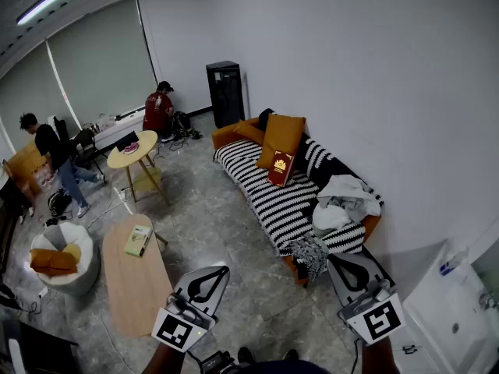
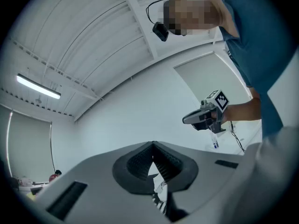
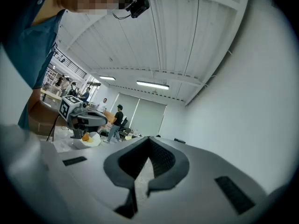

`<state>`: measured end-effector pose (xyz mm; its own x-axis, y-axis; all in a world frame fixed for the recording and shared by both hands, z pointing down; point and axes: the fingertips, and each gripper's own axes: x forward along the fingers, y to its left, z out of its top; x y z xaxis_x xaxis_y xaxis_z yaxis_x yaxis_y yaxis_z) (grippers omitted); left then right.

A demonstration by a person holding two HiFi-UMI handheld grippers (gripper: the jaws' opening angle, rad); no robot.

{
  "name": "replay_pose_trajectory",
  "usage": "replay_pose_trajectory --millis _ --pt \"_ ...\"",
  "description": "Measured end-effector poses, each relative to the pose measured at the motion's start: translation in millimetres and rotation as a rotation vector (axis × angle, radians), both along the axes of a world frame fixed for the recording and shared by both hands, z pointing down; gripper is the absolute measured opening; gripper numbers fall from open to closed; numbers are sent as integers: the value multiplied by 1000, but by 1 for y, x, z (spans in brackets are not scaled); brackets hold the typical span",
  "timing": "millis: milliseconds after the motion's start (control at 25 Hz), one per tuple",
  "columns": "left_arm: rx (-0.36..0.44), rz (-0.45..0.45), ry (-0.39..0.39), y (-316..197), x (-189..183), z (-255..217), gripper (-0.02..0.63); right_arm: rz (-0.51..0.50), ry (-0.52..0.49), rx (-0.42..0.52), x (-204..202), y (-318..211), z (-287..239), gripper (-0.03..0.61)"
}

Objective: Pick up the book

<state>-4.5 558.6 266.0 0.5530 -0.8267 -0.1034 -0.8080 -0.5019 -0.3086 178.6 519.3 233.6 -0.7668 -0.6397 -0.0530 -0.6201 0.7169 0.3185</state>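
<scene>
A dark red book [image 1: 281,167] leans upright against an orange cushion [image 1: 282,136] on the black-and-white striped sofa [image 1: 265,193]. A second, pale green book [image 1: 139,240] lies flat on the long wooden coffee table [image 1: 136,287]. My left gripper [image 1: 222,269] hangs shut and empty at the bottom, just right of that table's near end. Beside the sofa's near end my right gripper [image 1: 334,258] is also shut with nothing in it. Both are far from either book. In the left gripper view the right gripper [image 2: 205,117] shows in a hand; the right gripper view shows the left gripper [image 3: 81,115].
A heap of white clothes [image 1: 339,201] lies on the sofa's near end. A round table [image 1: 132,148], a white beanbag [image 1: 62,259] and a black cabinet [image 1: 224,93] stand around. Two people [image 1: 159,109] are at the far left. A white unit [image 1: 452,318] is at the right.
</scene>
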Motion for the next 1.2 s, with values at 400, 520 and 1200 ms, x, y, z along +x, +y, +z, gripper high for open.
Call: replay_pose_trajectory --millis 400,520,1200 --pt "4 26 20 9 -26 -1 5 20 7 -15 -30 10 2 12" --pt "4 38 23 6 -33 1 5 34 14 -23 -37 9 6 12" --pt "-40 110 65 -35 -70 19 5 120 24 -26 -92 -22 14 12"
